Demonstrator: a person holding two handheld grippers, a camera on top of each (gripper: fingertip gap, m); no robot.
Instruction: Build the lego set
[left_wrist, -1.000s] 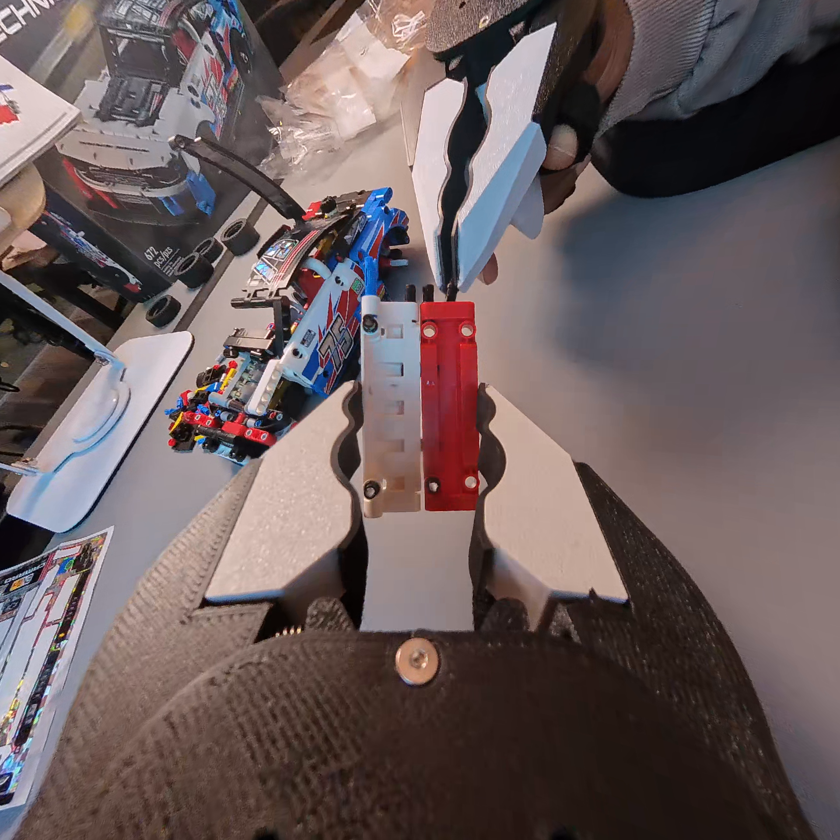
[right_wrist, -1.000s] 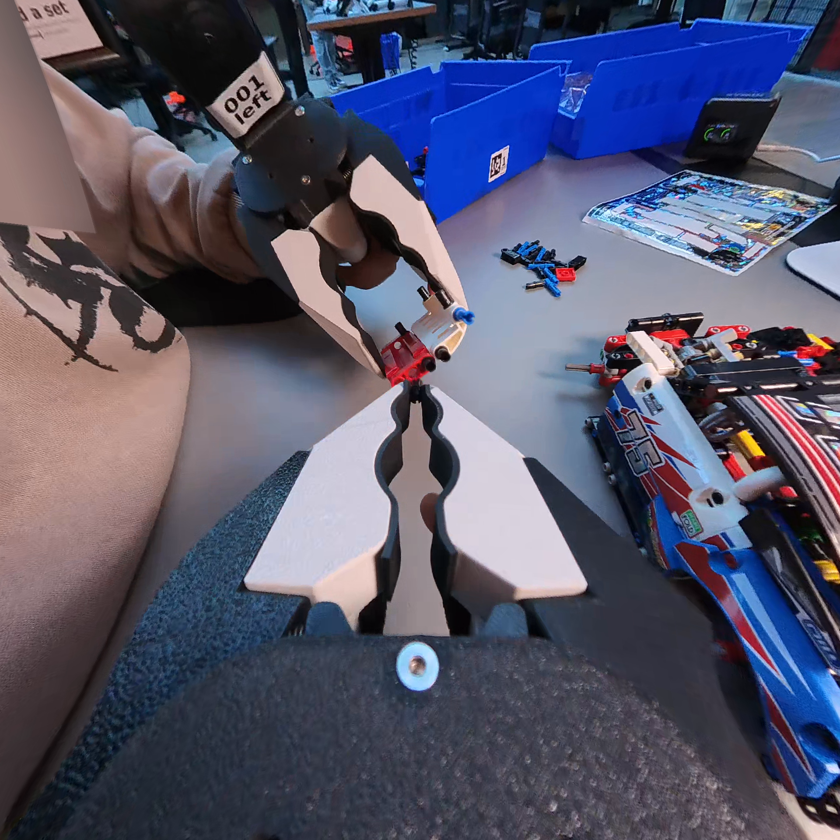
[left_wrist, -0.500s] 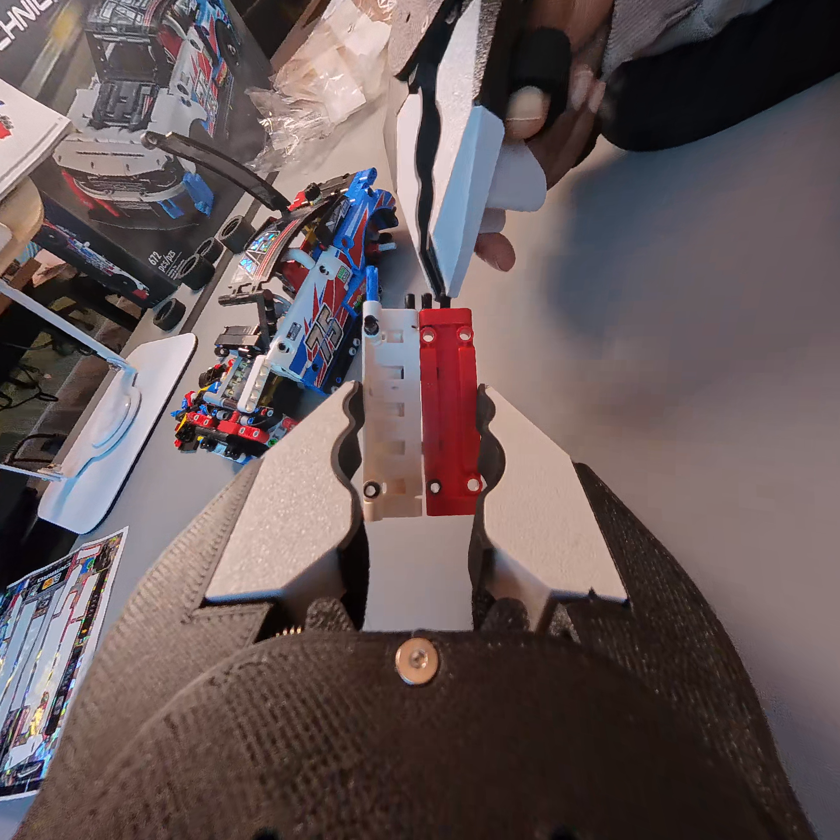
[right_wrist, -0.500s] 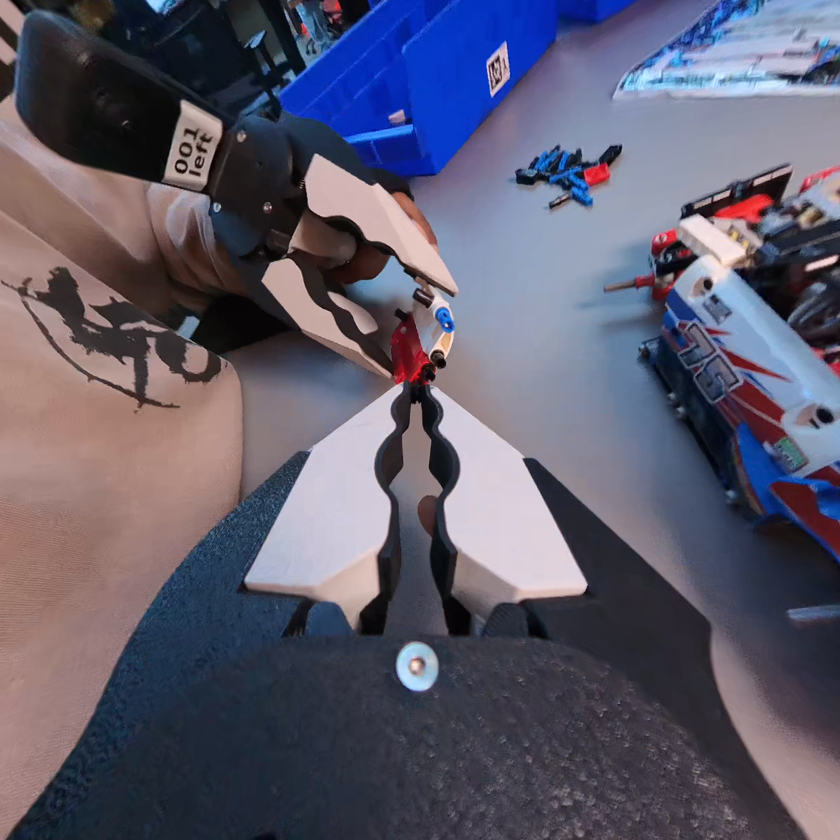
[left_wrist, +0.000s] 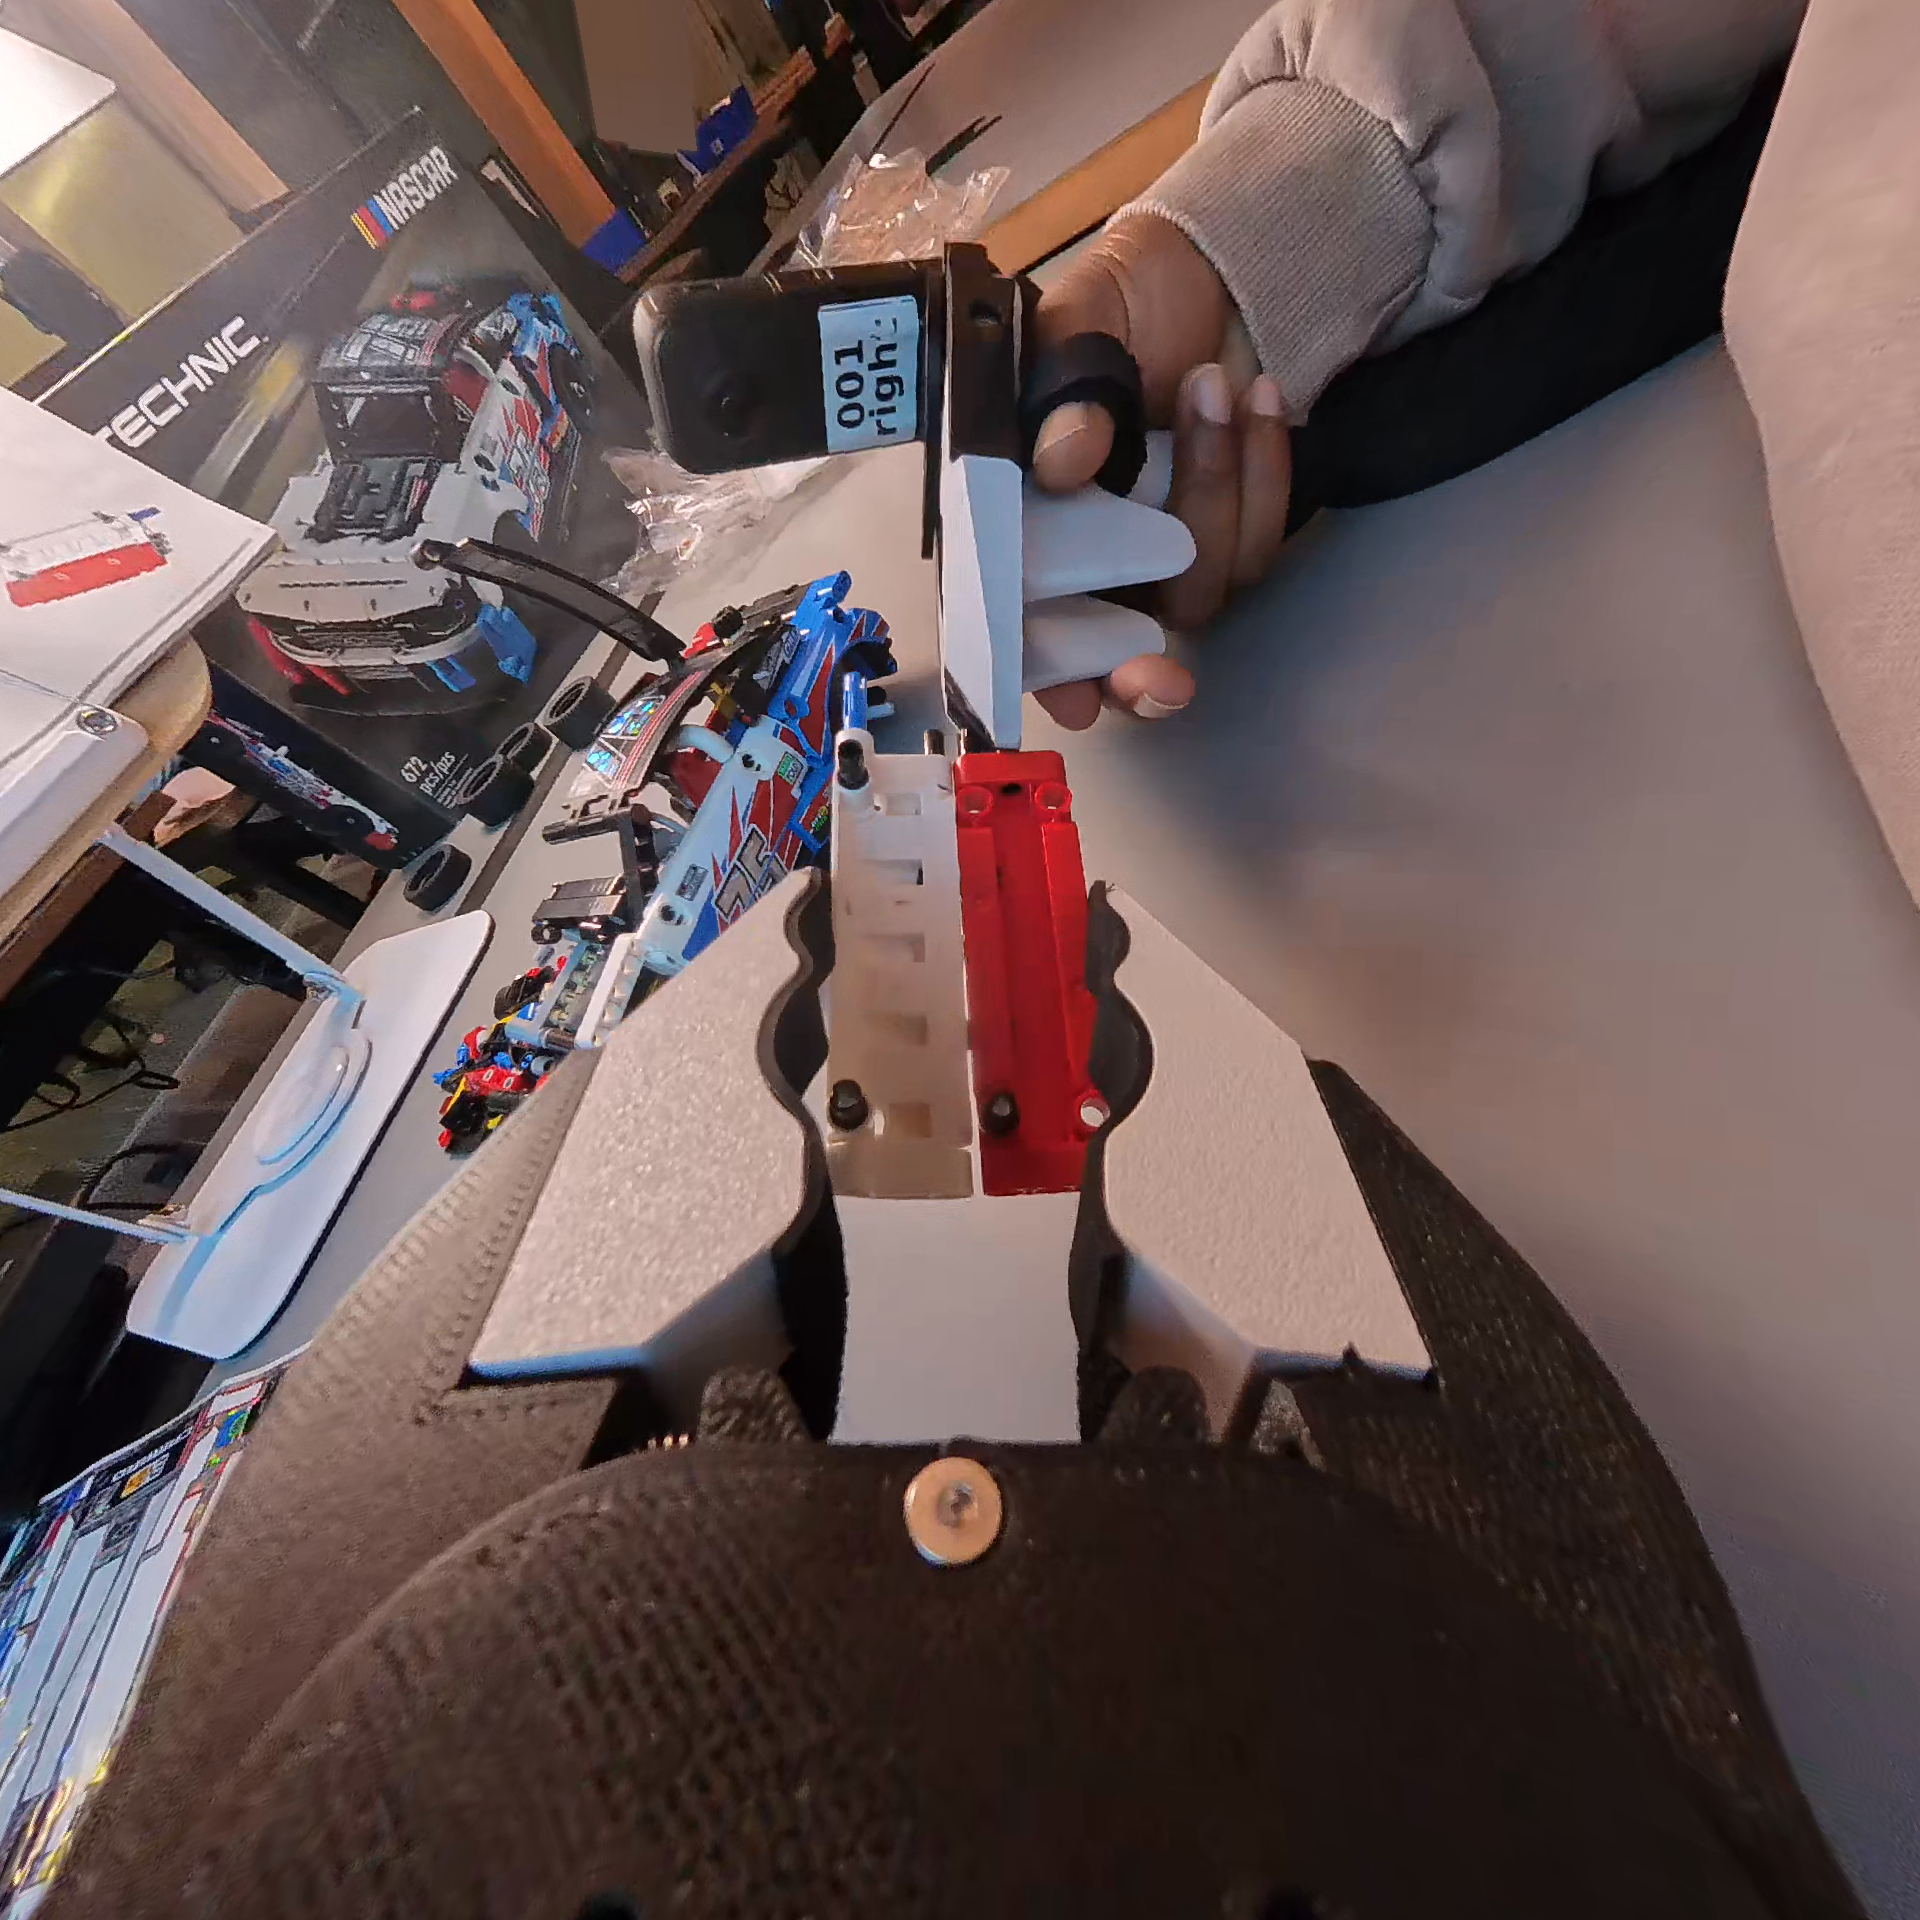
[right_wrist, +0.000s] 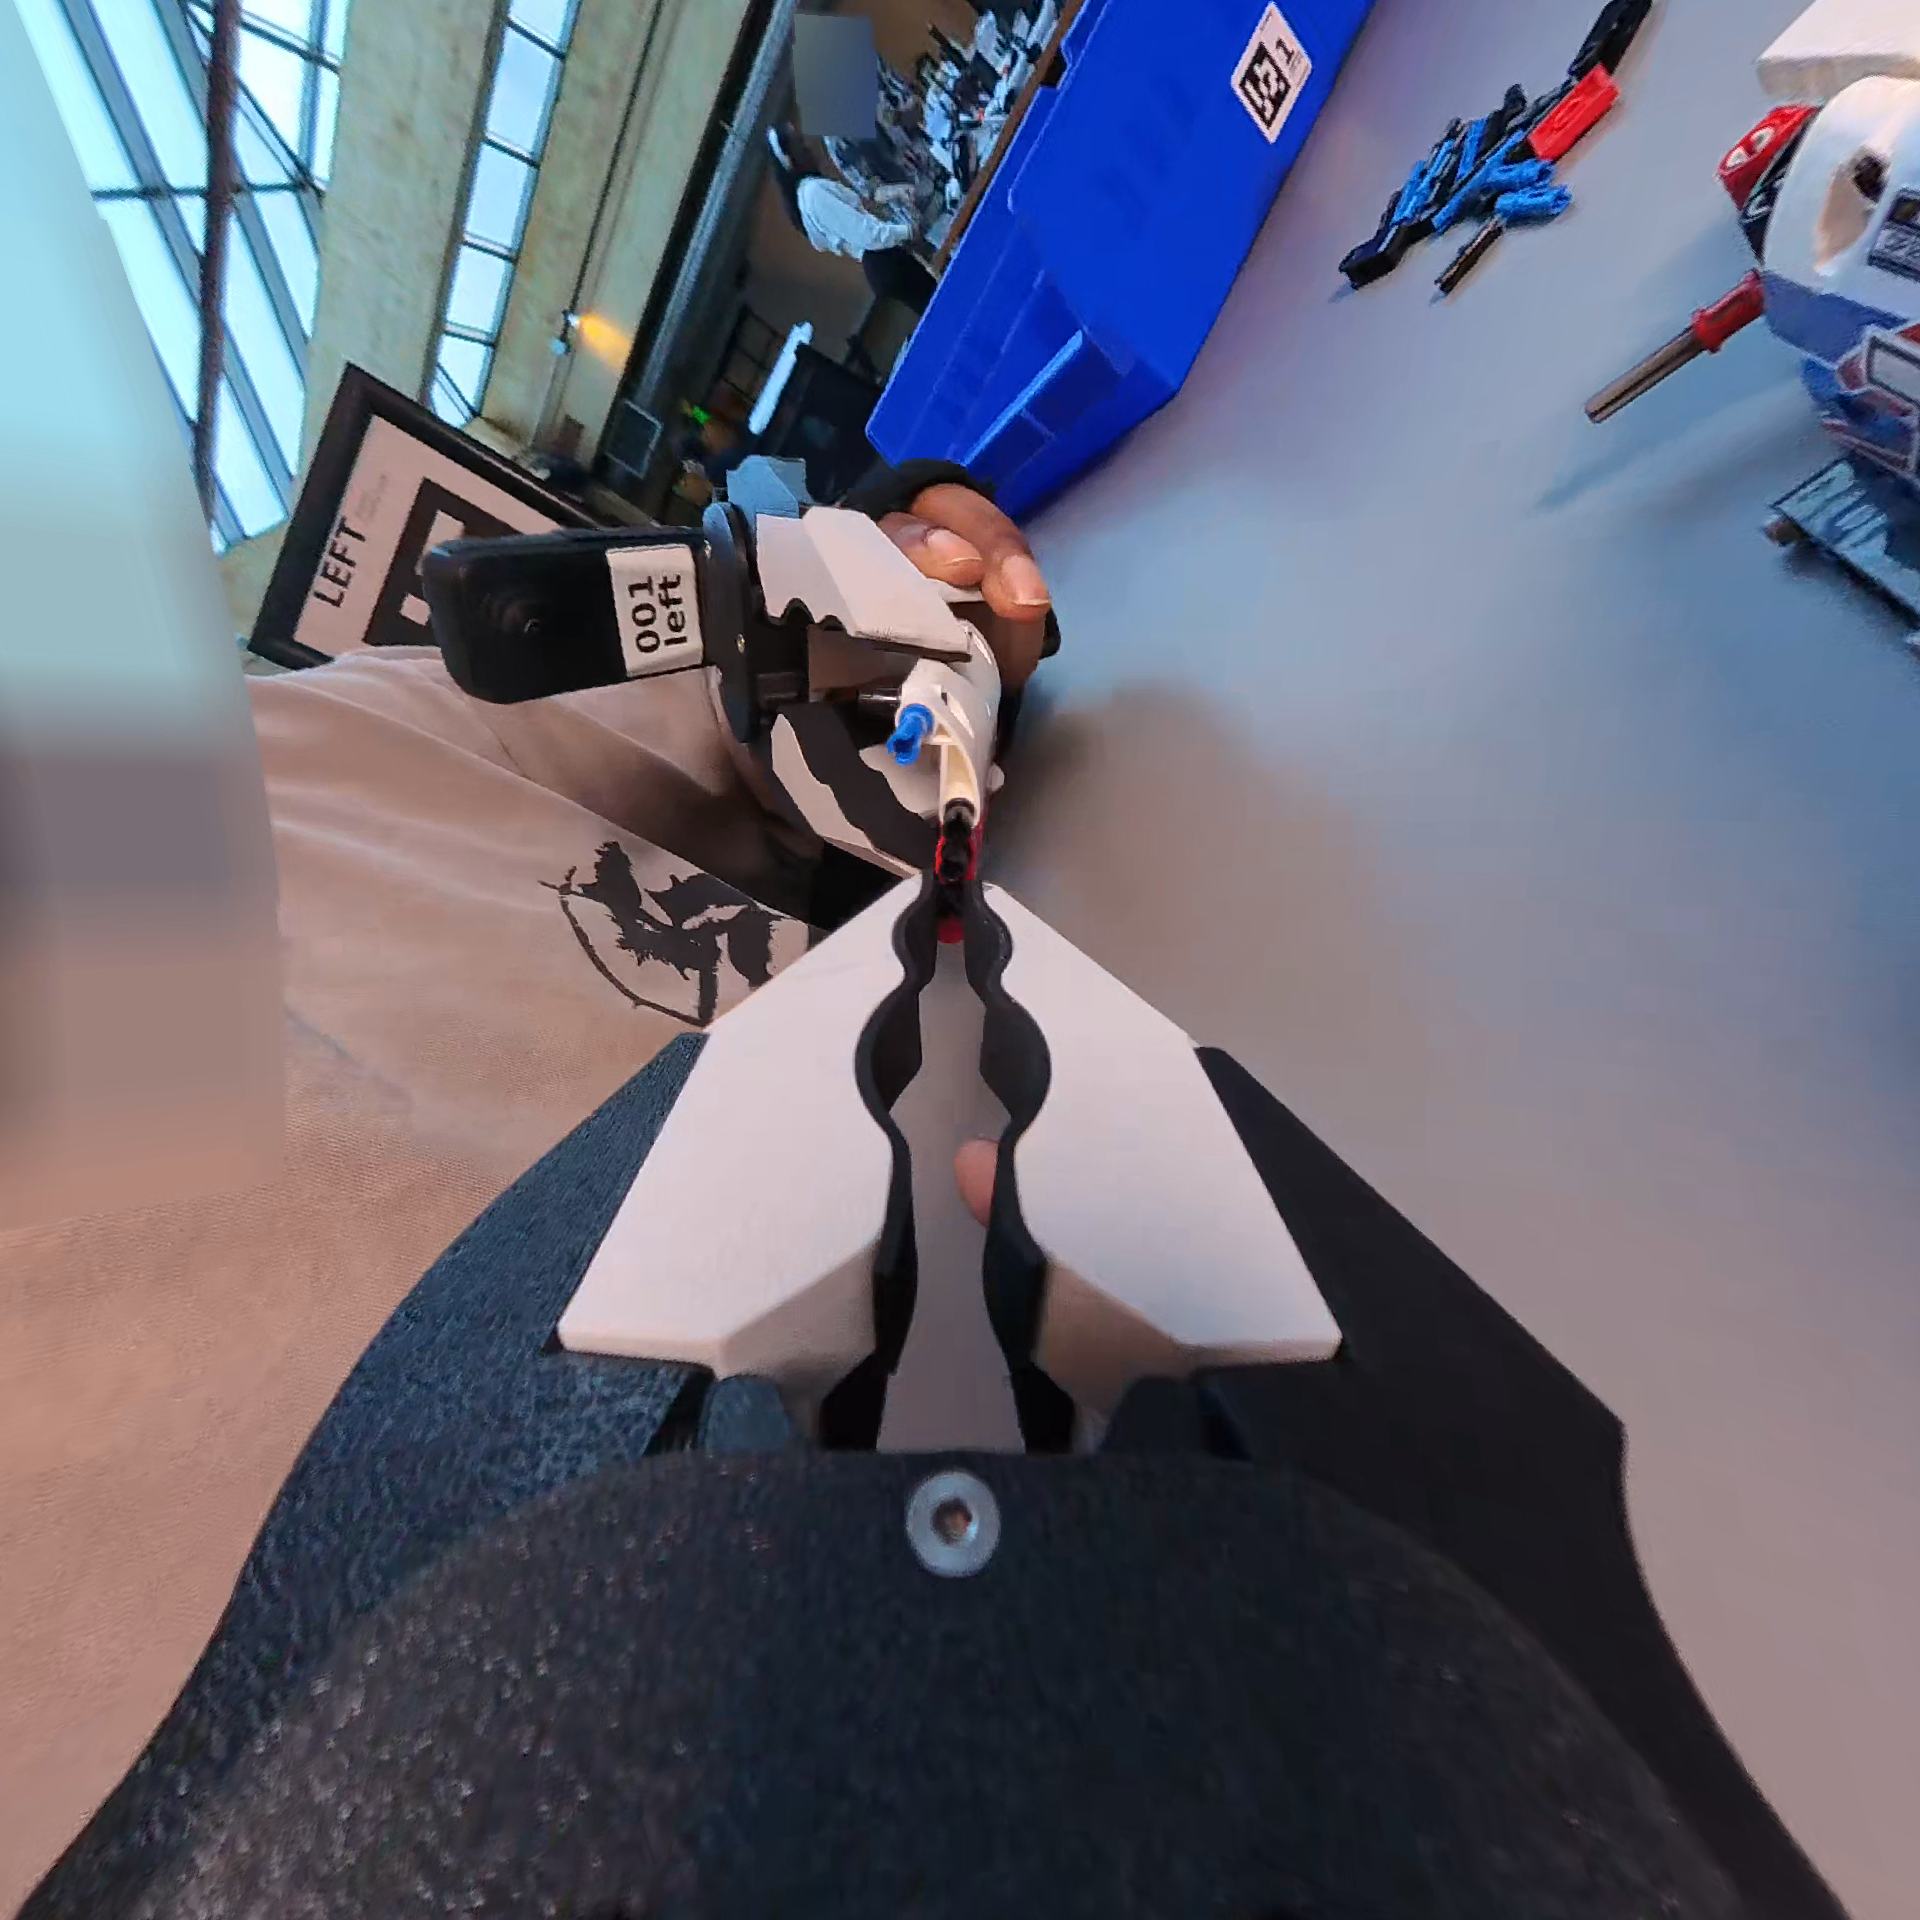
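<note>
My left gripper (left_wrist: 956, 904) is shut on a flat assembly of a white panel (left_wrist: 899, 966) and a red panel (left_wrist: 1023, 956) joined side by side, held above the grey table. My right gripper (right_wrist: 945, 894) is shut on a small black pin (right_wrist: 951, 878) at the far end of the red panel; its tips also show in the left wrist view (left_wrist: 982, 727). A blue pin (right_wrist: 904, 743) sticks out of the white panel's far end. The partly built blue, white and red race car (left_wrist: 748, 831) lies on the table to the left.
The set's box (left_wrist: 364, 416), an open booklet (left_wrist: 83, 540), a white stand base (left_wrist: 312, 1122), a sticker sheet (left_wrist: 94, 1621) and loose tyres (left_wrist: 499, 769) lie left. A blue bin (right_wrist: 1122, 260), loose pins (right_wrist: 1475, 177) and an axle (right_wrist: 1662, 353) lie ahead of the right gripper. Only a small space, under 4 cm, lies between the two pairs of fingers.
Both grippers have rolled and lifted together, with the right gripper now turned side-on to the left one. The right tips have stayed at the panels' far end. The left grip is unchanged.
</note>
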